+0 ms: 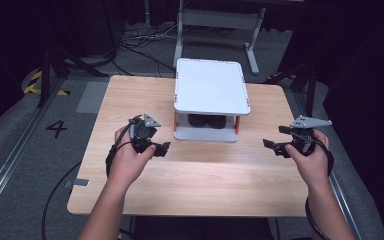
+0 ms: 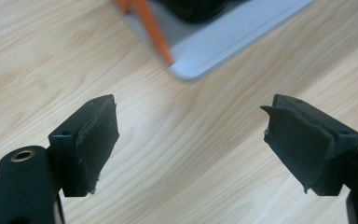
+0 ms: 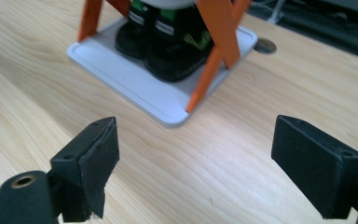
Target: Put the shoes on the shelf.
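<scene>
Black shoes (image 1: 206, 120) mostly hidden under rack's top shelf (image 1: 211, 86), rack (image 2: 223, 37) blurred, cut off

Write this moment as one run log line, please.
left gripper: open, empty | right gripper: open, empty | shoes: on rack lower shelf | table

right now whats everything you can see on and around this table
table: one, light wood, centre of the high view
two-tier rack: one, white shelves on orange legs, far middle of the table
pair of shoes: two, black with green marks, on the rack's lower shelf
desk frame: one, grey, on the floor beyond the table
cables: several, black, on the floor beyond the table
floor marking: one, black figure 4, left of the table
left tool: one, black, jaws open with nothing between them, above the table left of the rack
right tool: one, black, jaws open with nothing between them, right of the rack
hands: two, one on each tool
</scene>
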`<state>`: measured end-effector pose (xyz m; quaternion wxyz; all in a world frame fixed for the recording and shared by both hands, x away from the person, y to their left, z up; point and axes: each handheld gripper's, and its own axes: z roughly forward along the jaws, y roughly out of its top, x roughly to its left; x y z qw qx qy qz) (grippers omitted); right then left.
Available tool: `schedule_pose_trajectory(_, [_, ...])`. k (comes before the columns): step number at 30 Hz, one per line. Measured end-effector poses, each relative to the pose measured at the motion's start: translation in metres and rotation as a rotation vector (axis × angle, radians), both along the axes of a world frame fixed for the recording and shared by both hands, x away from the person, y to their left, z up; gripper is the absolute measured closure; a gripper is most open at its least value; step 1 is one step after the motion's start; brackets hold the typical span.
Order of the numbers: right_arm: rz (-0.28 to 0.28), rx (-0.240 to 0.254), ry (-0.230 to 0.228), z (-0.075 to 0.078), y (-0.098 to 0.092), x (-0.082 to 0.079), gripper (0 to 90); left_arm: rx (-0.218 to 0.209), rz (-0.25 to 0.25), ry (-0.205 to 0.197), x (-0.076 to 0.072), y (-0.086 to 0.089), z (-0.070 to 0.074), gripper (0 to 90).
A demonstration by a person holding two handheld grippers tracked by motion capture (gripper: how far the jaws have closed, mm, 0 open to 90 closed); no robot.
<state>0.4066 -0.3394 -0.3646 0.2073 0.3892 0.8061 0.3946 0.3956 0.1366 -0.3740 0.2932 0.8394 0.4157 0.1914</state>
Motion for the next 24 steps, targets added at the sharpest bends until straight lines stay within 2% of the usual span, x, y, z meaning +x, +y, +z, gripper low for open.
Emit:
schedule_pose_trajectory(2, [-0.019,-0.022,0.033,-0.005,-0.008,0.001,15.8,0.092,0.051,0.001,-0.001,0.011,-0.005,17.3])
schedule_pose_trajectory(3, [-0.026,-0.042,0.048,-0.007,-0.012,0.0,16.0,0.119,0.063,-0.002,-0.001,0.015,-0.006,17.6])
schedule_pose_trajectory(5, [-0.043,-0.073,0.056,-0.01,-0.022,0.0,15.9,0.107,0.058,-0.003,-0.001,0.024,-0.009,17.6])
schedule_pose_trajectory(6, [-0.053,-0.071,0.058,-0.012,-0.025,0.0,15.9,0.08,0.058,0.008,-0.002,0.03,-0.012,17.6])
schedule_pose_trajectory(10, [-0.09,-0.054,0.057,-0.02,-0.039,0.004,15.8,0.065,0.053,0.032,-0.002,0.042,-0.022,17.4])
schedule_pose_trajectory(11, [-0.112,-0.074,0.052,-0.027,-0.047,0.007,15.9,0.054,0.059,0.05,-0.001,0.047,-0.026,17.4])
schedule_pose_trajectory(13, [-0.116,-0.079,0.051,-0.03,-0.05,0.008,15.9,0.029,0.077,0.067,0.002,0.056,-0.032,17.4])
schedule_pose_trajectory(14, [-0.117,-0.08,0.044,-0.035,-0.053,0.008,15.9,0.029,0.074,0.074,0.003,0.06,-0.035,17.4])
schedule_pose_trajectory(15, [-0.121,-0.111,0.021,-0.043,-0.057,0.009,15.9,0.079,0.107,0.105,0.006,0.07,-0.041,17.9])
schedule_pose_trajectory(16, [-0.112,-0.141,0.013,-0.046,-0.058,0.011,15.9,0.099,0.141,0.096,0.008,0.075,-0.045,17.5])
schedule_pose_trajectory(17, [-0.1,-0.181,-0.002,-0.051,-0.061,0.012,15.9,0.103,0.149,0.091,0.009,0.077,-0.047,17.4])
schedule_pose_trajectory(18, [-0.1,-0.181,-0.002,-0.051,-0.061,0.012,15.9,0.103,0.149,0.091,0.009,0.077,-0.047,17.4])
schedule_pose_trajectory(19, [-0.089,-0.202,-0.011,-0.059,-0.064,0.015,15.9,0.117,0.132,0.082,0.011,0.082,-0.051,17.2])
schedule_pose_trajectory(21, [-0.079,-0.205,-0.004,-0.063,-0.065,0.017,15.9,0.104,0.141,0.086,0.013,0.084,-0.054,17.1])
schedule_pose_trajectory(22, [-0.07,-0.178,0.013,-0.073,-0.068,0.02,15.9,0.085,0.143,0.098,0.015,0.086,-0.059,17.1])
schedule_pose_trajectory(24, [-0.068,-0.165,0.019,-0.078,-0.069,0.022,15.8,0.074,0.138,0.107,0.016,0.087,-0.062,17.2])
